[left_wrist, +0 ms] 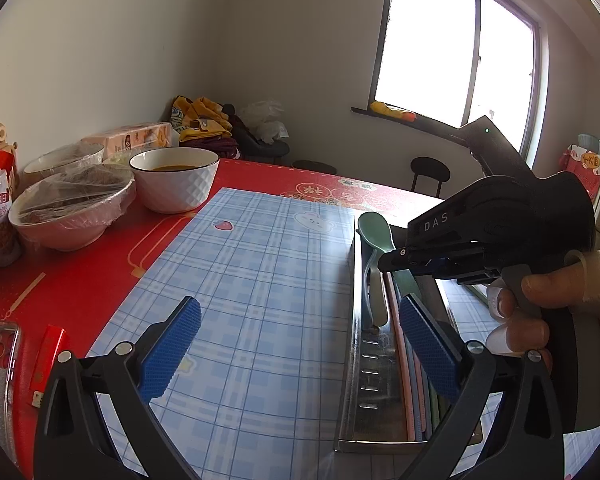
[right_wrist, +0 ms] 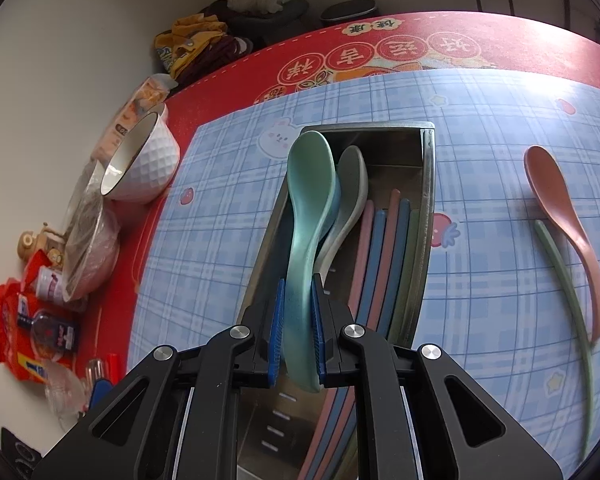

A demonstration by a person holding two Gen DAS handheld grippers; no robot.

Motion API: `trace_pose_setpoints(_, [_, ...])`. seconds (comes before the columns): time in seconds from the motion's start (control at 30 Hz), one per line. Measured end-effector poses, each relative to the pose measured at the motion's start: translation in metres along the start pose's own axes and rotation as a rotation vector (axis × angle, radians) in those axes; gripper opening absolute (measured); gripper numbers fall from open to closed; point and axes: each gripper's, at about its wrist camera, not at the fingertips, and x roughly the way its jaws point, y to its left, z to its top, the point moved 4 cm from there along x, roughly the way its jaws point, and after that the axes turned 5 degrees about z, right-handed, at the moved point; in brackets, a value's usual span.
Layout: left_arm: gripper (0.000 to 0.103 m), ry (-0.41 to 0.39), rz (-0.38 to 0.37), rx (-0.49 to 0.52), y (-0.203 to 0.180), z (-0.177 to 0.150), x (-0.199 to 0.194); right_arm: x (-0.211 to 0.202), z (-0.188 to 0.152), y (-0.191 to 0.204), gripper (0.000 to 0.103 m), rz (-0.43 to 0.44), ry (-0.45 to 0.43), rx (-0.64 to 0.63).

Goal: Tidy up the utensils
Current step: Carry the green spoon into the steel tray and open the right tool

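Plaid mat (right_wrist: 480,288) bears steel tray (right_wrist: 427,168) of chopsticks (right_wrist: 380,264); right claw (right_wrist: 298,312) clenches green spoon (right_wrist: 306,216), left claw (left_wrist: 296,344) released.

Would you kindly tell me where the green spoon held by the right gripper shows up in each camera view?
Left wrist view: the green spoon is right of centre, its bowl over the far end of the metal tray, beside the right gripper.
Right wrist view: centre, gripped at the handle, bowl pointing away.
Shared landmark: the white diamond-textured bowl.
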Motion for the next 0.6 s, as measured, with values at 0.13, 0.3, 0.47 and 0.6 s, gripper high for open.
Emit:
trace_pose_setpoints(0.13, [0.097, 0.002, 0.0, -0.002, -0.001, -0.001, 0.0, 0.004, -0.003, -0.002, 0.013, -0.008, 0.013, 0.012])
trace_pose_setpoints(0.3, [0.097, 0.003, -0.001, -0.001, -0.001, -0.001, 0.0, 0.004, -0.005, -0.005, 0.013, -0.023, 0.014, 0.022])
trace_pose_setpoints(0.47, [0.097, 0.003, -0.001, -0.005, -0.001, -0.002, 0.0, 0.0, -0.002, 0.005, 0.013, 0.04, 0.0, 0.003])
trace_pose_setpoints(0.6, [0.097, 0.004, -0.001, -0.006, -0.001, -0.002, 0.0, 0.007, 0.0, 0.005, 0.013, 0.091, 0.021, 0.024])
